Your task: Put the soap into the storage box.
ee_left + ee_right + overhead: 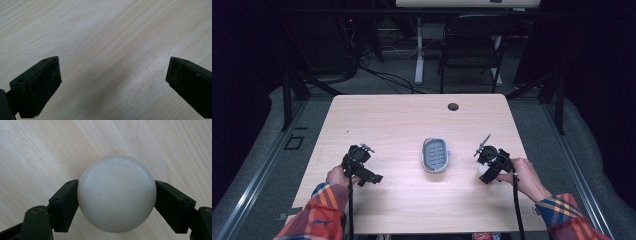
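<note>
A smooth white ball point(116, 193) sits between the two black jaws of my right gripper point(116, 202), whose pads press on both its sides over the pale wooden table point(37, 150). In the high view the right gripper point(490, 169) is at the table's right with the white ball point(482, 170) showing under it. A grey oval basket point(435, 154) with slots in its bottom stands in the middle of the table, to the left of that gripper. My left gripper point(358, 165) is held at the table's left; its jaws point(113, 80) stand wide apart above bare wood.
The table point(412, 120) has a round cable hole point(453, 106) near its far edge. Behind it stand a black folding chair point(472, 47) and a white desk leg point(418, 50), with cables on the floor. Plaid sleeves point(319, 215) enter from the bottom.
</note>
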The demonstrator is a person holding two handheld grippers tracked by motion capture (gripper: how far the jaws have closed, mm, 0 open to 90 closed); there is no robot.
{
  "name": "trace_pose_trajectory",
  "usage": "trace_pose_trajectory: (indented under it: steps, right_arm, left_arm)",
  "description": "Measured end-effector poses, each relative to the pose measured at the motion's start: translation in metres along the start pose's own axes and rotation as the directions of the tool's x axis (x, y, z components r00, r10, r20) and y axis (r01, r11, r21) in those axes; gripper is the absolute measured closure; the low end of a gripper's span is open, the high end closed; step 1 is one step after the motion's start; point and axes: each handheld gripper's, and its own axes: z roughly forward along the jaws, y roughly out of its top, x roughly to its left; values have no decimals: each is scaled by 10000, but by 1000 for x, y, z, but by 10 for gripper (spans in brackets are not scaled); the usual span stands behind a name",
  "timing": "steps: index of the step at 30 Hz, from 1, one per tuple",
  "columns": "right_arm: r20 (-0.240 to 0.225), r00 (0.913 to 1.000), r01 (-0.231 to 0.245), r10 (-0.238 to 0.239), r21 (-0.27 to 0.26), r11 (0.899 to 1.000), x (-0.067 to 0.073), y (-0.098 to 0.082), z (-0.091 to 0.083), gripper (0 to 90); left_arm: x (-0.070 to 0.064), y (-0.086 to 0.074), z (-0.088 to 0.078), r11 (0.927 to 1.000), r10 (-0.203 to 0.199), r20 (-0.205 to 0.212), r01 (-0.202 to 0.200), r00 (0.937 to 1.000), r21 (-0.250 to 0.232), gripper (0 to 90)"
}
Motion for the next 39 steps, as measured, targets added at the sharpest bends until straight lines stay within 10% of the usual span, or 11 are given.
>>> trace_pose_trajectory:
  steps: [39]
  right_arm:
    - [293, 9966, 775, -765, -344, 9964, 3, 52, -15, 231]
  left_arm:
    - [0, 0, 1, 10000, 84, 116, -84, 9999, 50, 1]
